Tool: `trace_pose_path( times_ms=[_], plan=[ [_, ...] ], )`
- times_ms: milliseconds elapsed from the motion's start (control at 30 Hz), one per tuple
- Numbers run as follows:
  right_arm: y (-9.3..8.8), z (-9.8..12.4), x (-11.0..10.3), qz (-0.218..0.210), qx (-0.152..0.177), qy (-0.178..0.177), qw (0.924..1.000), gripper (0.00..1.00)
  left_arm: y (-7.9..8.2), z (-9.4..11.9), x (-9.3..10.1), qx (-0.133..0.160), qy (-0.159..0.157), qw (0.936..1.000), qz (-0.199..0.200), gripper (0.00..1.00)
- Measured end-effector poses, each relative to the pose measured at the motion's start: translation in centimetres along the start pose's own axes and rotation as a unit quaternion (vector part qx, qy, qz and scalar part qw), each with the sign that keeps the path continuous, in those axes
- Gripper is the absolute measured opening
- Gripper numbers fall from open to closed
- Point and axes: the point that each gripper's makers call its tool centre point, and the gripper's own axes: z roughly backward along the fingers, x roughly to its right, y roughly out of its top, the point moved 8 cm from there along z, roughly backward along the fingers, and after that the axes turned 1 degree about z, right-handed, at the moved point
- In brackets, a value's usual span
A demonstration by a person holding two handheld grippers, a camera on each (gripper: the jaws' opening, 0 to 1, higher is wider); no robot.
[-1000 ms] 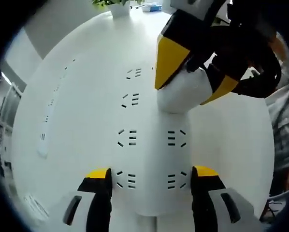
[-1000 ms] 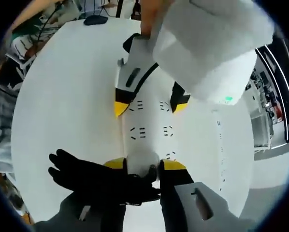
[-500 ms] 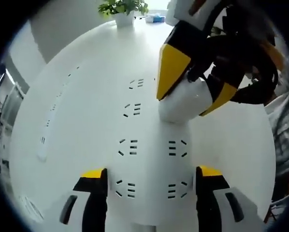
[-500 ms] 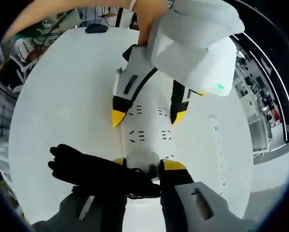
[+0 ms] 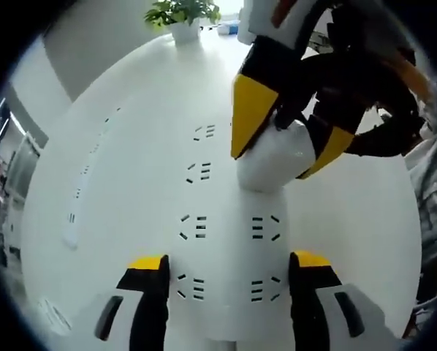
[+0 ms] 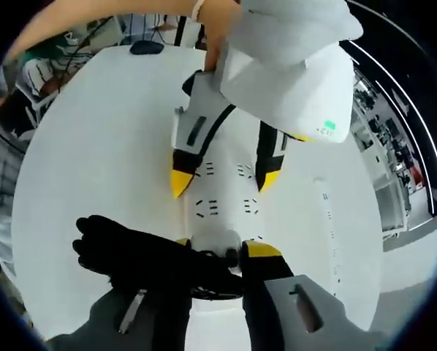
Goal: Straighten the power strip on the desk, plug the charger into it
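1. desk point(image 5: 116, 183): we record a broad white surface under everything; in the right gripper view the same desk point(image 6: 94, 168) runs out to a dark object at its far edge, too small for us to identify.
2. power strip point(image 5: 226, 241): white, lying flat on the desk, running away from the left gripper along its line of sight, with two columns of socket slots. in the right gripper view the power strip point(image 6: 226, 197) lies between the two grippers.
3. left gripper point(image 5: 229, 267): yellow-tipped jaws stand apart, one on each long side of the strip's near end; we cannot tell whether they touch its edges, and they are not clamped on it. in the right gripper view this left gripper point(image 6: 222, 179) comes in from the top, tips pointing down at the strip.
4. right gripper point(image 5: 288, 146): seen in the left gripper view, its jaws are clenched on the charger. in its own view the right gripper point(image 6: 218, 252) has a black cable bundle point(image 6: 142, 256) over its left jaw.
5. charger point(image 5: 273, 153): white block, held on the strip's right socket column, further along than the left gripper; whether its prongs are seated we cannot tell. its top shows between the right gripper's tips as the charger point(image 6: 215, 240).
6. potted plant point(image 5: 182, 14): green leaves, white pot, at the desk's far edge.
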Motion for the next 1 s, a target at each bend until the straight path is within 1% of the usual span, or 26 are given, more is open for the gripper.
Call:
trace_pose_path(
  times_ms=[33, 67, 133, 167, 200, 233, 267, 300, 333, 367, 400, 433, 467, 500, 567, 600, 633, 700, 733, 767, 800, 833, 900, 967, 1000],
  plan=[
    [0.0, 0.0, 0.0, 0.0, 0.001, -0.001, 1.0, 0.23, 0.0, 0.1, -0.1, 0.005, 0.004, 1.0, -0.002, 0.68],
    [0.0, 0.0, 0.0, -0.001, 0.003, -0.002, 1.0, 0.23, -0.1, 0.2, -0.4, 0.009, 0.009, 0.9999, -0.007, 0.7],
    [-0.1, 0.0, 0.0, -0.002, 0.009, -0.003, 1.0, 0.23, -0.1, 0.3, -0.3, 0.029, 0.021, 0.9993, -0.012, 0.81],
    [-0.2, 0.0, 0.0, -0.003, 0.013, -0.003, 0.9999, 0.23, 0.0, 0.5, -0.1, 0.035, 0.016, 0.9992, -0.004, 0.88],
    [-0.2, 0.0, 0.0, -0.004, 0.017, -0.004, 0.9998, 0.23, 0.1, 0.5, 0.6, 0.045, 0.004, 0.999, 0.005, 0.92],
    [-0.3, 0.0, -0.1, -0.004, 0.019, -0.005, 0.9998, 0.23, 0.1, 0.7, 0.9, 0.053, 0.0, 0.9985, 0.008, 0.97],
    [-0.3, 0.0, -0.1, -0.005, 0.021, -0.006, 0.9997, 0.23, 0.1, 0.8, 0.8, 0.059, 0.004, 0.9982, 0.007, 0.99],
    [-0.3, 0.0, -0.1, -0.005, 0.023, -0.006, 0.9997, 0.23, 0.1, 1.0, 0.8, 0.066, 0.009, 0.9978, 0.002, 0.99],
    [-0.3, 0.0, -0.1, -0.005, 0.024, -0.007, 0.9997, 0.23, 0.0, 1.3, 0.4, 0.07, 0.017, 0.9974, -0.003, 0.99],
    [-0.3, 0.0, -0.1, -0.005, 0.026, -0.008, 0.9996, 0.23, -0.1, 1.6, 0.5, 0.077, 0.027, 0.9967, -0.006, 0.99],
    [-0.3, 0.0, -0.1, -0.005, 0.027, -0.009, 0.9996, 0.23, -0.2, 1.8, 1.0, 0.08, 0.032, 0.9963, -0.007, 0.99],
    [-0.4, 0.0, -0.1, -0.006, 0.028, -0.01, 0.9995, 0.23, -0.2, 1.9, 1.1, 0.082, 0.037, 0.9959, -0.007, 0.99],
    [-0.4, 0.0, -0.1, -0.006, 0.03, -0.011, 0.9995, 0.23, -0.3, 2.2, 0.6, 0.09, 0.042, 0.9951, -0.008, 0.99],
    [-0.4, 0.0, -0.1, -0.005, 0.032, -0.013, 0.9994, 0.23, -0.3, 2.5, 0.4, 0.1, 0.051, 0.9936, -0.009, 0.99],
    [-0.5, 0.0, -0.2, -0.005, 0.035, -0.016, 0.9992, 0.24, -0.1, 2.9, 0.9, 0.125, 0.071, 0.9896, -0.008, 0.99],
    [-0.5, 0.0, -0.2, -0.006, 0.038, -0.018, 0.9991, 0.24, -0.2, 3.1, 1.0, 0.129, 0.079, 0.9884, -0.007, 0.99],
    [-0.6, 0.0, -0.2, -0.005, 0.041, -0.021, 0.9989, 0.24, -0.1, 3.3, 1.0, 0.141, 0.095, 0.9854, -0.005, 0.99],
    [-0.7, -0.1, -0.3, -0.01, 0.05, -0.031, 0.9982, 0.24, 0.1, 3.8, 1.0, 0.173, 0.13, 0.9763, -0.006, 0.99],
    [-0.7, -0.1, -0.4, -0.007, 0.052, -0.035, 0.998, 0.25, 0.2, 3.9, 1.3, 0.19, 0.133, 0.9729, -0.001, 0.99],
    [-0.8, -0.1, -0.4, -0.006, 0.054, -0.037, 0.9978, 0.25, 0.2, 4.2, 1.4, 0.199, 0.147, 0.969, 0.005, 0.99],
    [-0.7, -0.1, -0.3, -0.007, 0.055, -0.038, 0.9977, 0.25, 0.3, 4.3, 1.6, 0.215, 0.155, 0.9642, 0.011, 0.99],
    [-0.7, -0.2, -0.3, -0.009, 0.055, -0.037, 0.9977, 0.25, 0.4, 4.4, 1.7, 0.226, 0.157, 0.9612, 0.013, 0.99],
    [-0.7, -0.2, -0.2, -0.009, 0.053, -0.036, 0.9979, 0.25, 0.2, 5.1, 1.1, 0.253, 0.172, 0.9515, 0.03, 0.99],
    [-0.7, -0.2, -0.2, -0.008, 0.051, -0.035, 0.9981, 0.25, -0.2, 5.8, 0.8, 0.262, 0.194, 0.9447, 0.037, 0.99],
    [-0.7, -0.2, -0.2, -0.008, 0.051, -0.035, 0.9981, 0.25, -0.2, 5.9, 1.7, 0.273, 0.201, 0.9399, 0.039, 0.99]
  ],
)
